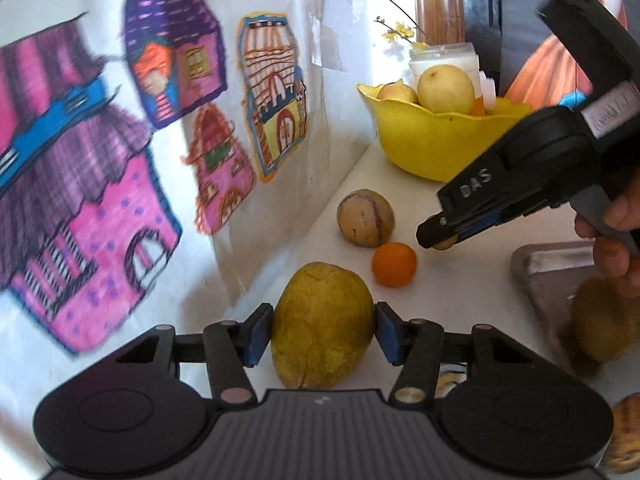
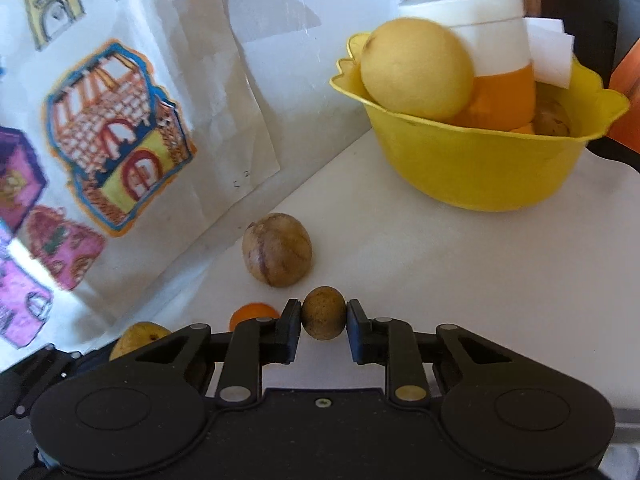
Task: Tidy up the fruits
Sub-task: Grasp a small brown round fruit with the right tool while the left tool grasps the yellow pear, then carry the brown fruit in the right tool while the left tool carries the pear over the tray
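My left gripper (image 1: 323, 330) is shut on a large yellow-green mango (image 1: 320, 324) above the white table. My right gripper (image 2: 323, 322) is shut on a small brown round fruit (image 2: 323, 313); it also shows in the left wrist view (image 1: 440, 240), above and right of a small orange (image 1: 394, 264). A striped tan round fruit (image 1: 366, 218) (image 2: 277, 249) lies on the table by the wall. A yellow bowl (image 1: 436, 144) (image 2: 476, 168) at the back holds pale yellow round fruits (image 1: 446, 89) (image 2: 416, 68). The orange (image 2: 253, 314) and mango (image 2: 138, 338) peek out behind my right gripper's left finger.
A wall (image 1: 280, 60) with coloured house drawings runs along the left. A white and orange jar (image 2: 480, 40) stands behind the bowl. A grey metal tray (image 1: 548, 276) at the right holds a brown kiwi-like fruit (image 1: 600, 320). A hand (image 1: 616, 248) grips the right tool.
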`<state>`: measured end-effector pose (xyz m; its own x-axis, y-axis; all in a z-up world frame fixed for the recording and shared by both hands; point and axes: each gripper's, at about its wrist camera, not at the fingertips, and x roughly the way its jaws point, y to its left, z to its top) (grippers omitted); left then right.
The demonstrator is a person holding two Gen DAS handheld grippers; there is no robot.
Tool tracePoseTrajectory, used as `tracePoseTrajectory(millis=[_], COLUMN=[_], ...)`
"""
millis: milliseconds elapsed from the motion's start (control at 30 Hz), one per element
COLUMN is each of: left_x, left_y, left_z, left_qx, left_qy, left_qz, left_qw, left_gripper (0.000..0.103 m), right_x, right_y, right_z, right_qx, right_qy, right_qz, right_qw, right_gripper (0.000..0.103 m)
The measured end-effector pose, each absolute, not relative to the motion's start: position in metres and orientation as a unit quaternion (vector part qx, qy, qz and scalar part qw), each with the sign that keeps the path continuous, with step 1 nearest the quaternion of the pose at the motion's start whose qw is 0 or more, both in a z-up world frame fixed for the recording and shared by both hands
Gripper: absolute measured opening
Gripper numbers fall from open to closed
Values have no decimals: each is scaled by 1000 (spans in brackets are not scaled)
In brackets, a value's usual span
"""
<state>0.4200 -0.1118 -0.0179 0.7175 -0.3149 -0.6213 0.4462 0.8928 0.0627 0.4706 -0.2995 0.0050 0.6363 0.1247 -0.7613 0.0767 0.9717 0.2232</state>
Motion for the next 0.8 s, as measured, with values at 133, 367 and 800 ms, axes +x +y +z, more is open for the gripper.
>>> tracePoseTrajectory(millis=[133, 367, 800], left_x=[402, 362, 289], left_y=[-106, -103, -122], left_z=[-10, 5, 35], left_qx=[61, 8, -13], left_qy=[322, 325, 295], left_qz=[-217, -231, -251], left_qw=[920, 917, 922], left_gripper=[59, 59, 59], right_x=[445, 394, 301], right_y=[-309, -334, -351], right_z=[17, 40, 73], right_qx=[125, 118, 79], right_qy=[418, 400, 372], right_qz=[26, 47, 75], right_qw=[900, 908, 922], right_gripper=[26, 26, 26])
